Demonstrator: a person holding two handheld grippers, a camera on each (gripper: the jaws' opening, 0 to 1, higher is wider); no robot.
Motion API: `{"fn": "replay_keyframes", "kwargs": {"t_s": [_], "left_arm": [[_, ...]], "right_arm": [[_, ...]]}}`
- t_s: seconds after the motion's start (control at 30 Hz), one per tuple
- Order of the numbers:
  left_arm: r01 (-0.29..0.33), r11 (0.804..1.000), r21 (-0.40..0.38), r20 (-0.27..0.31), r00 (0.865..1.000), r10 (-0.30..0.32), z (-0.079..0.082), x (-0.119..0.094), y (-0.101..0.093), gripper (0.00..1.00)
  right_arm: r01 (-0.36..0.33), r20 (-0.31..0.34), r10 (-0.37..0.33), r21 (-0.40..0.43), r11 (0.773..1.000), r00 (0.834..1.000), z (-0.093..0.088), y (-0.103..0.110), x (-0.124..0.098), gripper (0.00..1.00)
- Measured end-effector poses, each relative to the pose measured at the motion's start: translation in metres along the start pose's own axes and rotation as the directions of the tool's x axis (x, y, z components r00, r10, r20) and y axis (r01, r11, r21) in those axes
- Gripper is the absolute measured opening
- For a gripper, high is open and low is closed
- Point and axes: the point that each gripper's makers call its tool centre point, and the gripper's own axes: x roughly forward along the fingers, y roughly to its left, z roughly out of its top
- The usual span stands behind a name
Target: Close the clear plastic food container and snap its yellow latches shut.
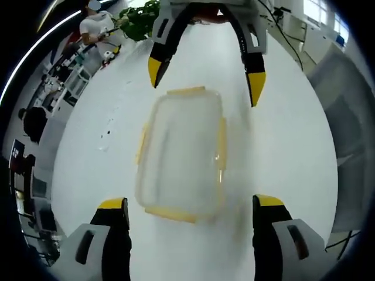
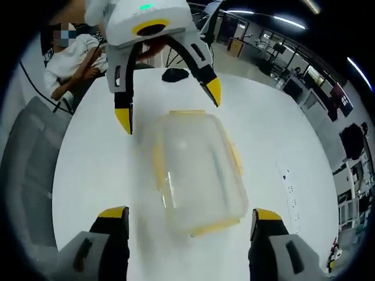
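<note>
White table [image 1: 281, 146] in an open office, bearing the lidded clear container [image 1: 181, 155] mid-surface; left gripper [image 1: 190, 213] and right gripper [image 2: 190, 222] both released, flanking it.

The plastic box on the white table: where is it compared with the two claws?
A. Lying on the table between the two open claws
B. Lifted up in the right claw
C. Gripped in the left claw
A: the plastic box lies on the white table, between the open left claw and the open right claw, touching neither.

The container [image 1: 180, 157] is blurred in both views, so its latches' state cannot be told.
</note>
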Motion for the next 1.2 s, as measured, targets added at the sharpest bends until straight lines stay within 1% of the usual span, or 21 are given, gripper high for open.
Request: {"fn": "replay_keyframes", "kwargs": {"t_s": [0.1,0.17,0.27,0.33,0.47,0.6,0.67,0.83,0.9,0.97,1.07,1.2], "left_arm": [[-0.011,1.0,-0.01,0.015,1.0,0.012,0.002,-0.003,-0.001,0.85],[-0.026,1.0,-0.008,0.019,0.999,0.027,0.003,-0.004,-0.001,0.84],[-0.033,0.999,-0.022,0.032,0.999,0.034,0.006,-0.006,-0.002,0.84],[-0.036,0.999,-0.03,0.038,0.999,0.037,0.007,-0.008,-0.004,0.84],[-0.037,0.998,-0.056,0.07,0.997,0.041,0.01,-0.011,-0.011,0.84],[-0.048,0.996,-0.077,0.086,0.995,0.055,0.009,-0.014,-0.015,0.83],[-0.049,0.994,-0.099,0.1,0.993,0.059,0.008,-0.016,-0.018,0.83],[-0.054,0.985,-0.161,0.12,0.99,0.074,0.004,-0.021,-0.022,0.83],[-0.058,0.982,-0.177,0.129,0.988,0.082,0.004,-0.023,-0.024,0.83],[-0.059,0.976,-0.211,0.143,0.986,0.091,0.004,-0.025,-0.027,0.82],[-0.067,0.973,-0.221,0.147,0.984,0.101,0.002,-0.024,-0.031,0.82],[-0.068,0.966,-0.25,0.163,0.98,0.111,0.003,-0.026,-0.036,0.82]], "right_arm": [[0.0,0.008,-0.001,0.018,1.0,1.0,0.0,0.006,-0.002,0.84],[0.003,0.028,-0.004,0.034,0.999,1.0,0.003,0.008,-0.003,0.84],[0.013,0.05,-0.016,0.055,0.998,0.999,0.005,0.009,-0.005,0.84],[0.016,0.052,-0.02,0.061,0.998,0.998,0.006,0.009,-0.006,0.84],[0.039,0.081,-0.046,0.088,0.995,0.996,0.007,0.009,-0.011,0.84],[0.06,0.1,-0.07,0.099,0.993,0.993,0.008,0.01,-0.016,0.84],[0.069,0.13,-0.085,0.122,0.99,0.988,0.011,0.01,-0.021,0.84],[0.083,0.16,-0.109,0.159,0.984,0.981,0.01,0.013,-0.025,0.84],[0.061,0.185,-0.101,0.209,0.976,0.978,0.012,0.017,-0.025,0.84],[0.072,0.207,-0.119,0.221,0.973,0.971,0.014,0.017,-0.028,0.84],[0.069,0.229,-0.128,0.248,0.966,0.965,0.016,0.02,-0.03,0.85],[0.08,0.25,-0.15,0.271,0.959,0.957,0.016,0.022,-0.034,0.85]]}}
